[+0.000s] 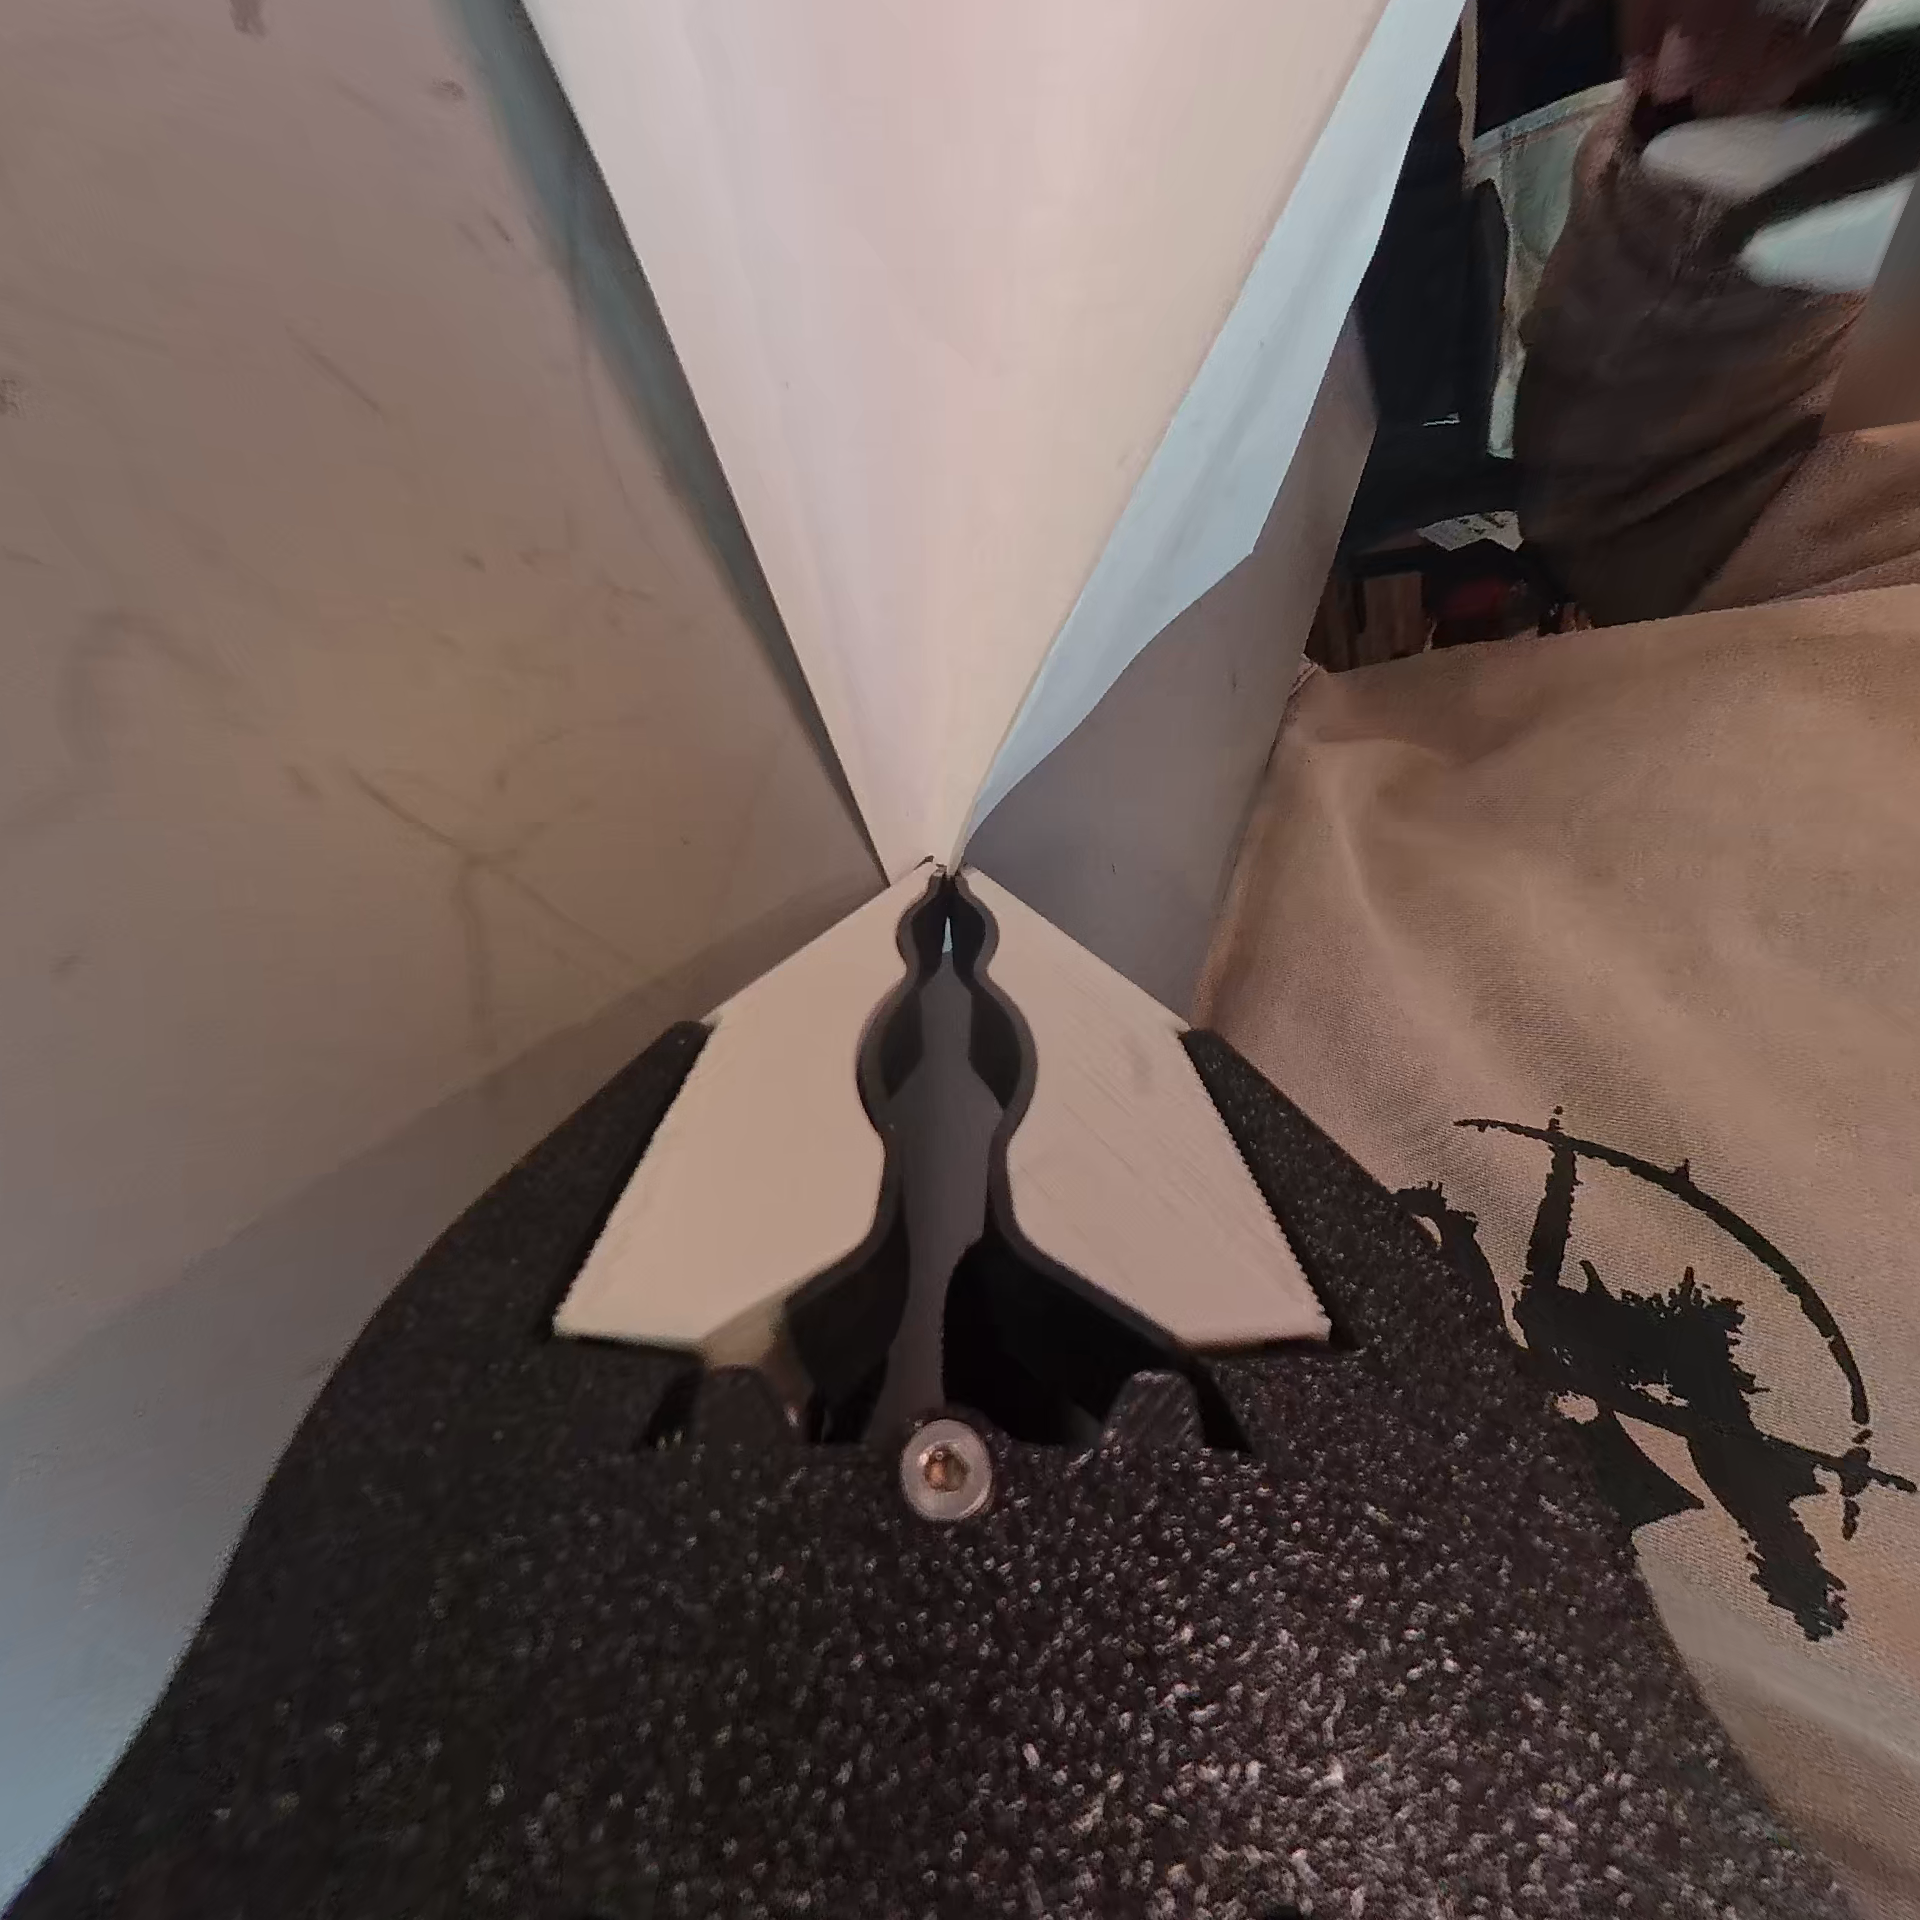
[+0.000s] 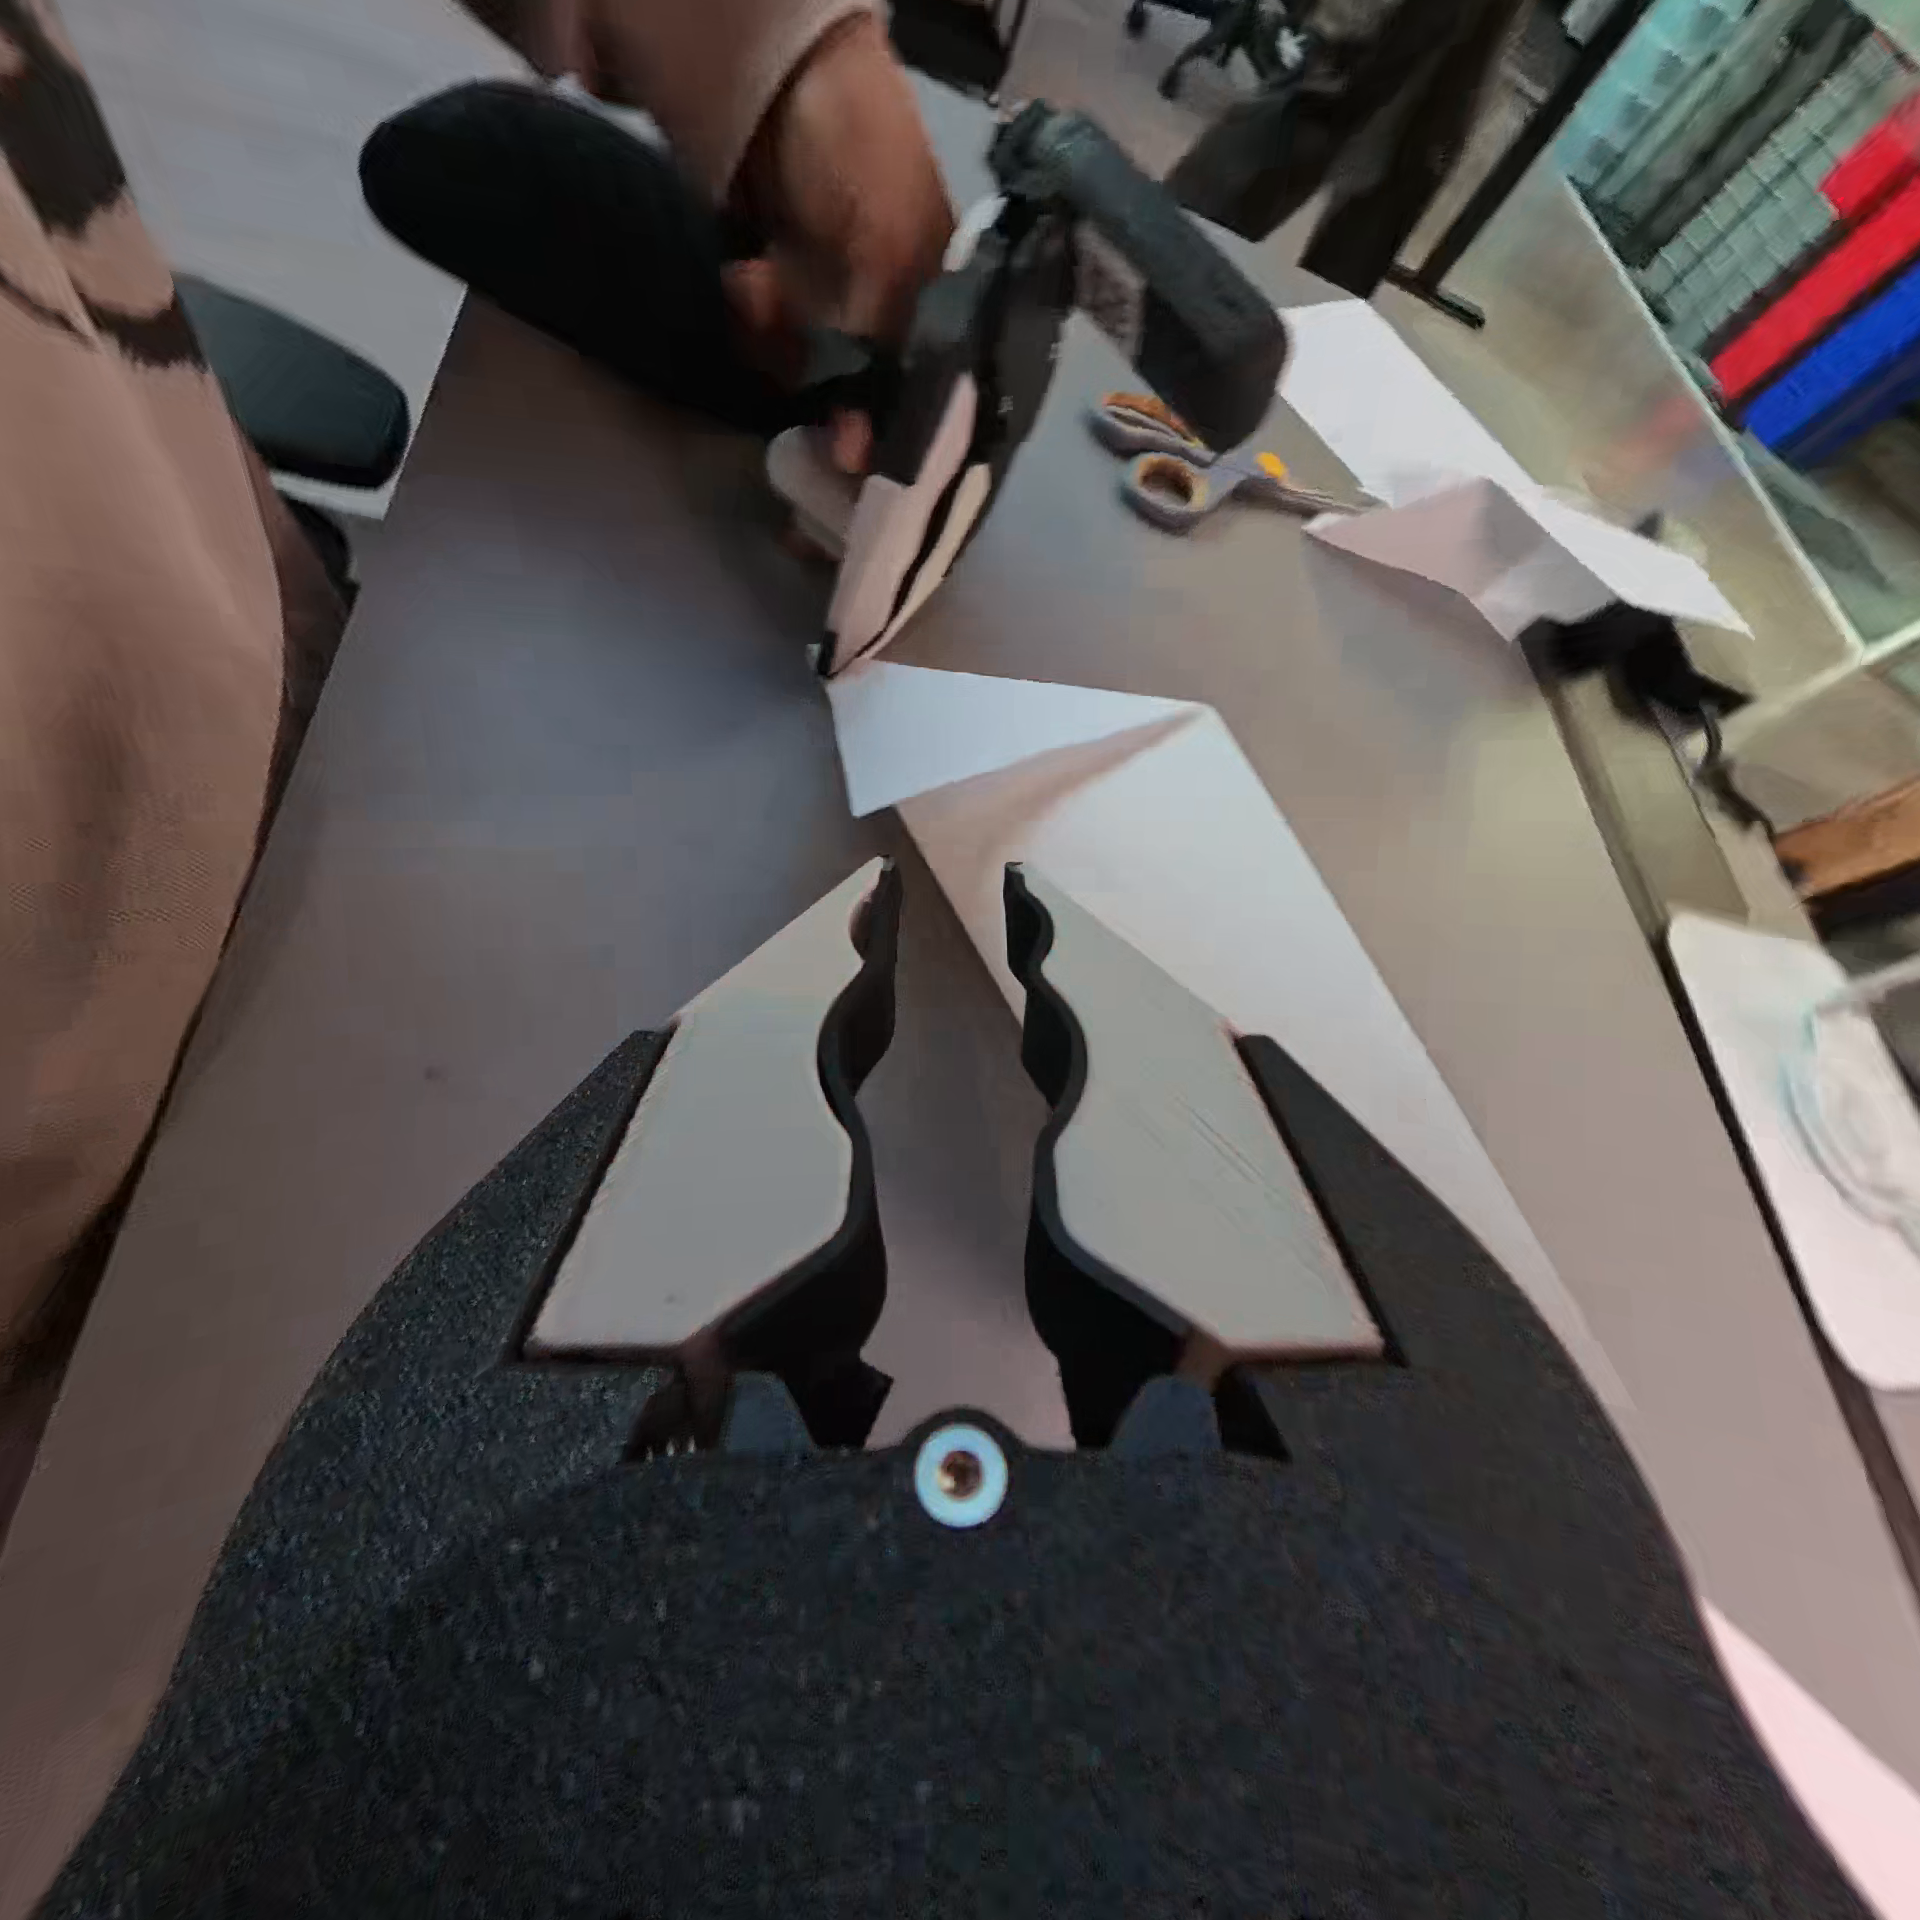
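Observation:
My left gripper (image 1: pixel 943 883) is shut on the corner of a white paper sheet (image 1: pixel 935 416) and lifts that corner off the grey table (image 1: pixel 312 623). In the right wrist view the left gripper (image 2: pixel 831 660), held by a hand (image 2: pixel 831 187), pinches the far corner of the creased sheet (image 2: pixel 1122 790). My right gripper (image 2: pixel 951 873) is open and empty, just above the near part of the sheet, one finger over the paper's edge and one over bare table (image 2: pixel 571 779). The right gripper shows blurred at the top right of the left wrist view (image 1: pixel 1766 177).
Grey-handled scissors (image 2: pixel 1184 473) lie beyond the sheet. More folded white paper (image 2: pixel 1507 540) lies at the far right. A white tray-like object (image 2: pixel 1787 1143) sits at the right table edge. A person's beige garment (image 2: pixel 114 727) is on the left; shelves with red and blue bins (image 2: pixel 1829 312) stand behind. Spacing between my two grippers at the tips: around 15 cm.

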Motion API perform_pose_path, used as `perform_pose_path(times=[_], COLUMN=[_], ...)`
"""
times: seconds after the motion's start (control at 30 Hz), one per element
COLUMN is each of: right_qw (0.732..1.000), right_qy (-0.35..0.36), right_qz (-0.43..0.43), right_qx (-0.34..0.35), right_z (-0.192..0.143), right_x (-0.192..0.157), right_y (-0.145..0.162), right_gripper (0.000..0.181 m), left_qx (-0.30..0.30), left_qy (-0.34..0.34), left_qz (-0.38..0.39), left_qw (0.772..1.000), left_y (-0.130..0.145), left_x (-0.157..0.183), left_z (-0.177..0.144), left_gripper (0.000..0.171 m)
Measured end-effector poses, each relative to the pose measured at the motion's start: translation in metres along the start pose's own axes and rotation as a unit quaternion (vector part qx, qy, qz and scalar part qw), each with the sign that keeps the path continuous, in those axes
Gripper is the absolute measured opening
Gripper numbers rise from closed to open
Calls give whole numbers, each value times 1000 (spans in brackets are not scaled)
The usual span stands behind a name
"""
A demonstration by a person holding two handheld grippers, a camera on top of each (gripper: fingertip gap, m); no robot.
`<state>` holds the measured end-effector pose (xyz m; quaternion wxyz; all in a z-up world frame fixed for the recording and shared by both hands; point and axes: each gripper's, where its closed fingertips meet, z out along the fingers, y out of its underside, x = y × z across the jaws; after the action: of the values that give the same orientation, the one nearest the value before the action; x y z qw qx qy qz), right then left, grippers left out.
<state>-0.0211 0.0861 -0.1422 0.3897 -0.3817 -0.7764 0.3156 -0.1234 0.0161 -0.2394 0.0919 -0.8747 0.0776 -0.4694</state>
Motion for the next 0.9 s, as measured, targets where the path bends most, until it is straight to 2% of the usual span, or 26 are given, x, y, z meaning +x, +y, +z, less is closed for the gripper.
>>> perform_pose_path(times=[0.07, 0.13, 0.2, 0.33, 0.43, 0.63, 0.9], right_qw=[997, 992, 992, 990, 985, 985, 981], right_qy=[6, 20, 18, -30, -67, -89, -116], right_qz=[-76, -116, -113, -74, -60, -43, -10], right_qx=[-14, -38, -51, -113, -145, -141, -154], right_z=[34, 64, 85, 112, 126, 143, 146], right_x=[-20, -21, -12, 6, 13, 22, 19], right_y=[-4, -1, 1, 18, 25, 27, 31], right_gripper=[18, 20, 22, 20, 22, 20, 19], left_qx=[0, 0, 1, -1, -2, 18, 34], left_qy=[3, 4, 2, 6, 8, -22, -100], left_qz=[-3, -6, -8, -8, -2, 24, 85], left_qw=[1000, 1000, 1000, 1000, 1000, 999, 991], left_y=[0, -1, -1, 0, 0, -2, 1], left_x=[0, 0, 0, 0, 1, -2, -5], left_z=[0, 0, 0, 0, 0, -4, -16], left_gripper=[0, 0, 0, 0, 0, 1, 16])
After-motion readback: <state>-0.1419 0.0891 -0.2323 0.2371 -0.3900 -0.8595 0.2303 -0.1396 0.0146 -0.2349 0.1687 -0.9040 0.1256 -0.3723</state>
